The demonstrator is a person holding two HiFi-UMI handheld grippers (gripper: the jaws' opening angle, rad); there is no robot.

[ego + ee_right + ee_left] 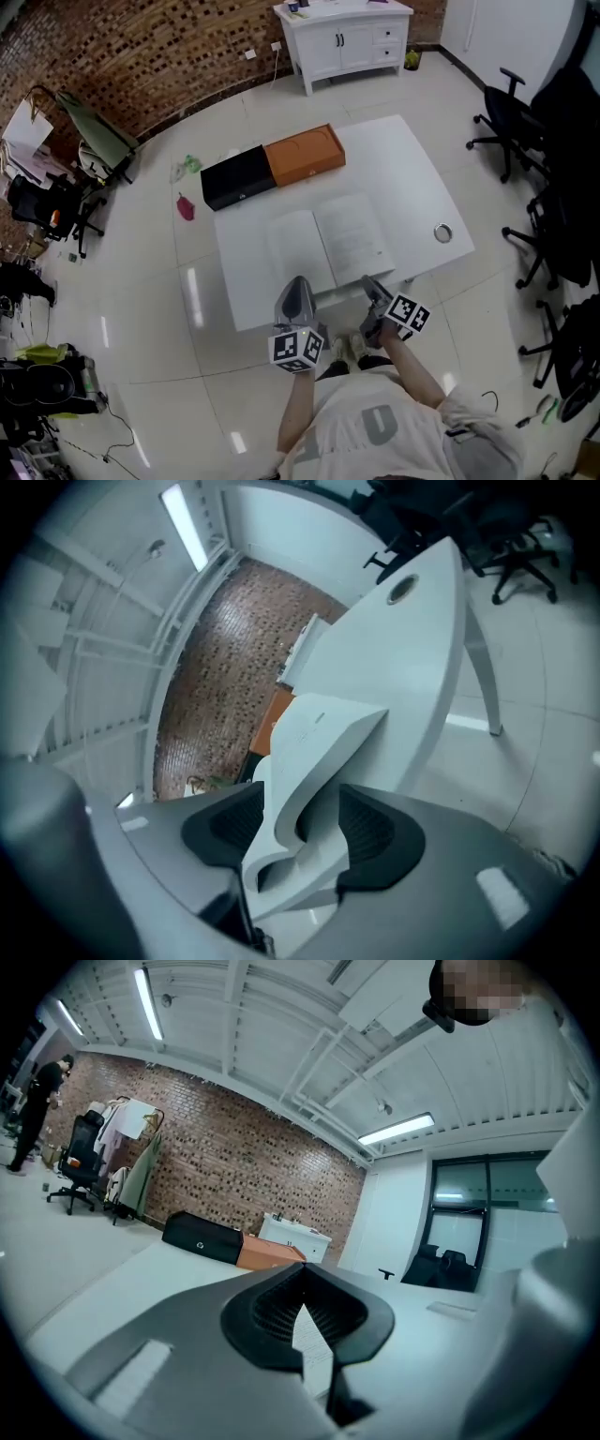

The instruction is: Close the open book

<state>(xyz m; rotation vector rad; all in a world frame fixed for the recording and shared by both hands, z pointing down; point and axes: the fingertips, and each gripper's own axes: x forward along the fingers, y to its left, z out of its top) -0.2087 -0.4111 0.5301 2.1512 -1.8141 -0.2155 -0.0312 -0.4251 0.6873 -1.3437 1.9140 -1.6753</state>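
Note:
The open book [328, 239] lies flat, pages up, in the middle of the white table [403, 178]. My left gripper [298, 292] hovers at the table's front edge, just short of the left page. In the left gripper view its fingertips meet, so the left gripper [302, 1279] is shut and holds nothing, and a strip of printed page [311, 1337] shows behind them. My right gripper [371, 287] is at the front edge by the right page's near corner. In the right gripper view its jaws stand wide open, and the right gripper [300, 829] has the book's curved near edge [319, 726] showing between them.
A black box [237, 176] and an orange box [305, 155] lie end to end along the table's far left edge. A small metal ring [442, 233] sits near the right edge. Office chairs [511, 117] stand to the right, and a white cabinet [345, 37] stands beyond the table.

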